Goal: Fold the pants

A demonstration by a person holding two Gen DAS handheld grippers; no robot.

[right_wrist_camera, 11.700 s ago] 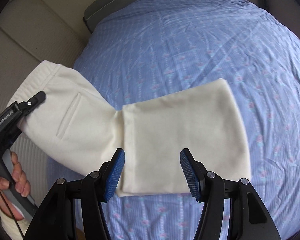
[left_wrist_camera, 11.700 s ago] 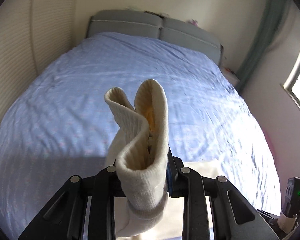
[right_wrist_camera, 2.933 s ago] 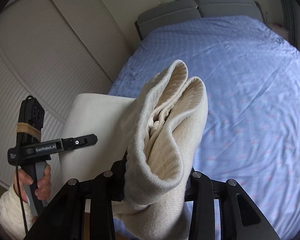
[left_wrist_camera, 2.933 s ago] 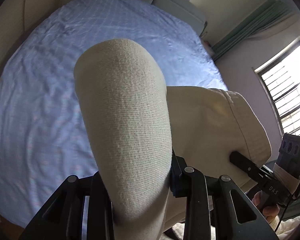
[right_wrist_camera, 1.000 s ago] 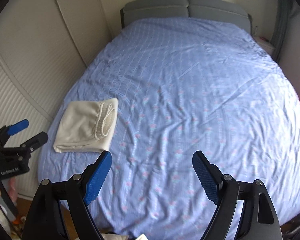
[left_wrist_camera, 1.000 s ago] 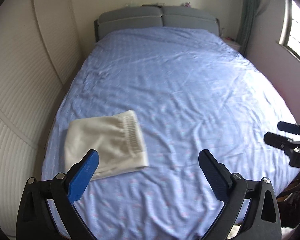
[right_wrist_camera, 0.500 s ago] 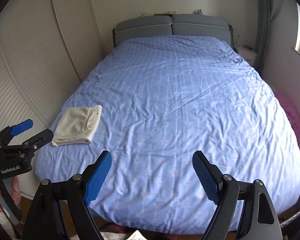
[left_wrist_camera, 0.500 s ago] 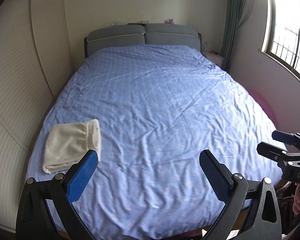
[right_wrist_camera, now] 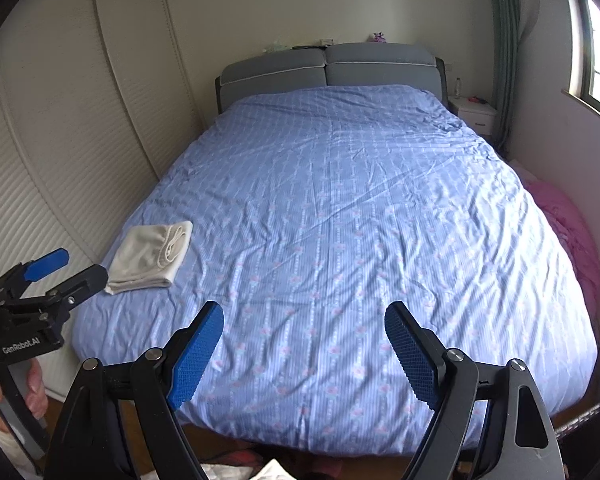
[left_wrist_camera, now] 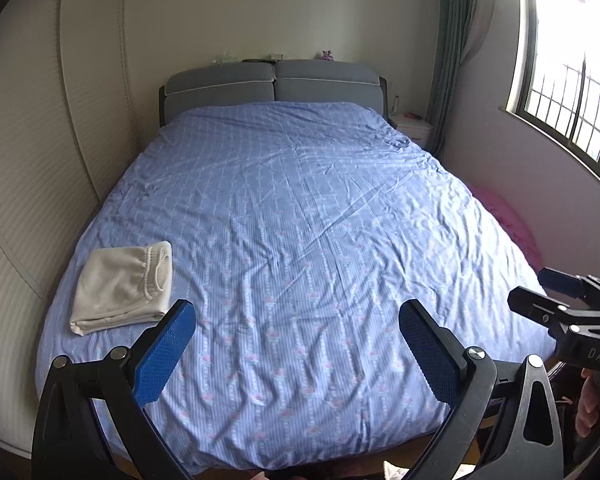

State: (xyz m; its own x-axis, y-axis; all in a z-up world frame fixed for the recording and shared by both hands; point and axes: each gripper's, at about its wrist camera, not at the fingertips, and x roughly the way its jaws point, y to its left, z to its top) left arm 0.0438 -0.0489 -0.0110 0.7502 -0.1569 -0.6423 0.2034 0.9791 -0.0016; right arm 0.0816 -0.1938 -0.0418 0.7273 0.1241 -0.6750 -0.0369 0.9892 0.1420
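The cream pants lie folded in a compact bundle near the front left corner of the blue bed; they also show in the right wrist view. My left gripper is open and empty, held back from the foot of the bed. My right gripper is open and empty too, beyond the bed's foot edge. The left gripper also shows at the left of the right wrist view, and the right gripper at the right of the left wrist view.
A grey headboard stands at the far end. A louvred wardrobe lines the left side. A white nightstand, a window and a pink heap are on the right.
Both grippers let go of the pants, which now lie folded on the bed. In the last second both grippers have pulled back and the view has widened.
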